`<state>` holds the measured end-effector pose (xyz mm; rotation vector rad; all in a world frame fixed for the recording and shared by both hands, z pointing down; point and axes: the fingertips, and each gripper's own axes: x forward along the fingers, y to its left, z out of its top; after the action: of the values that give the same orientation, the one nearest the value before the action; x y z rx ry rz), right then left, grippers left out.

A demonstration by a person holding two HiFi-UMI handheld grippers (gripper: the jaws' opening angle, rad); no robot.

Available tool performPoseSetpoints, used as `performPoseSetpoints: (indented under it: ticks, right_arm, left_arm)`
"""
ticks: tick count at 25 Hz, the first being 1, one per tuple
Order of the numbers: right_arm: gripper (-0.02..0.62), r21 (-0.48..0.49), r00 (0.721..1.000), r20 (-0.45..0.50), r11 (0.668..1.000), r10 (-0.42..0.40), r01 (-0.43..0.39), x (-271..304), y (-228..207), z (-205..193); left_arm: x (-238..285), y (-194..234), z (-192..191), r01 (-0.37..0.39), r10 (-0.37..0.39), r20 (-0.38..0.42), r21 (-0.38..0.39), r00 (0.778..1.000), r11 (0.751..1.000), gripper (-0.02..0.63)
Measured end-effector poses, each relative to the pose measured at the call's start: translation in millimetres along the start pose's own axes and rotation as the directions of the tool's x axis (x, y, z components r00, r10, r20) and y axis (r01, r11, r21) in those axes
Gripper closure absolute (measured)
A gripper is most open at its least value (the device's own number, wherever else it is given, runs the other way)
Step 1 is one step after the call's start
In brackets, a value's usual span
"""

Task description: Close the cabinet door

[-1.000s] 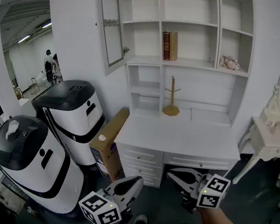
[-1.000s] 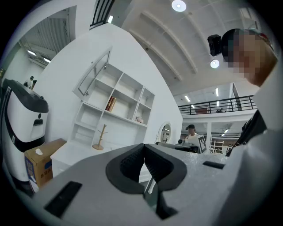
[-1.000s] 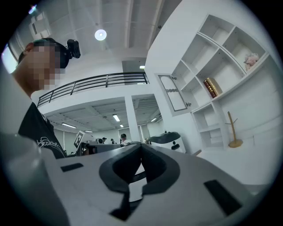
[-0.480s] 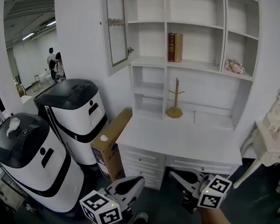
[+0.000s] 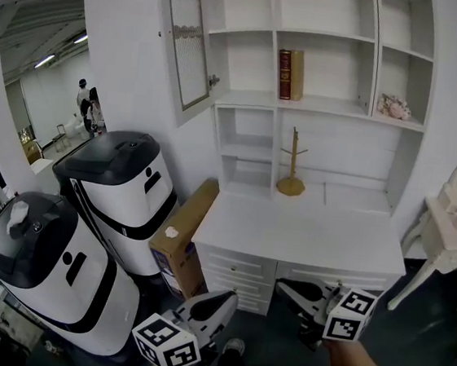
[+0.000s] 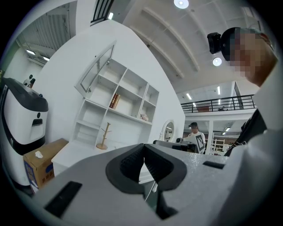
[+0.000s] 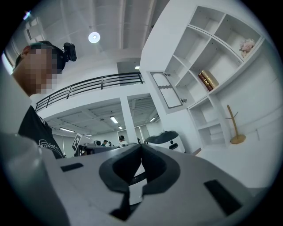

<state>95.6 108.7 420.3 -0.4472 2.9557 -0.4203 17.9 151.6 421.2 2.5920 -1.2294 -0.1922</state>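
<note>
Both grippers sit low at the bottom edge of the head view, side by side, pointing level toward the white desk (image 5: 304, 236). Left gripper (image 5: 225, 297): jaws clenched together, nothing between them. Right gripper (image 5: 284, 289): jaws likewise pressed shut, empty. Cabinet door (image 5: 187, 40) stands swung open, out to the left of the shelf unit's (image 5: 319, 106) top-left compartment, well apart from both grippers

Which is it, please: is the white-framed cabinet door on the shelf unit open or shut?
Open: the white-framed glass cabinet door stands swung out left of the white shelf unit, baring its top-left compartment.
</note>
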Motion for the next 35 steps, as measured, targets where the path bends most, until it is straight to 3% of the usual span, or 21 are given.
performPoseSetpoints:
  ticks: [10, 18, 28, 35]
  right_arm:
    - [0.592, -0.003, 1.0, -0.006, 1.0, -0.027, 0.027, 76, -75, 26]
    - [0.592, -0.002, 0.997, -0.025, 0.998, -0.068, 0.067, 152, -143, 45]
    - [0.592, -0.054, 0.997, -0.024, 0.996, -0.077, 0.076, 240, -201, 70]
    - [0.592, -0.082, 0.996, -0.018, 0.993, -0.085, 0.083, 266, -224, 79]
  left_arm:
    - [51, 91, 31, 0.043, -0.044, -0.033, -0.021, 0.998, 0.999, 0.601]
    - [91, 175, 69, 0.132, -0.132, -0.041, 0.002, 0.99, 0.991, 0.601]
    - [113, 285, 119, 0.164, -0.163, 0.03, -0.016, 0.986, 0.986, 0.601]
    - [130, 324, 133, 0.183, -0.183, 0.037, 0.001, 0.982, 0.983, 0.601]
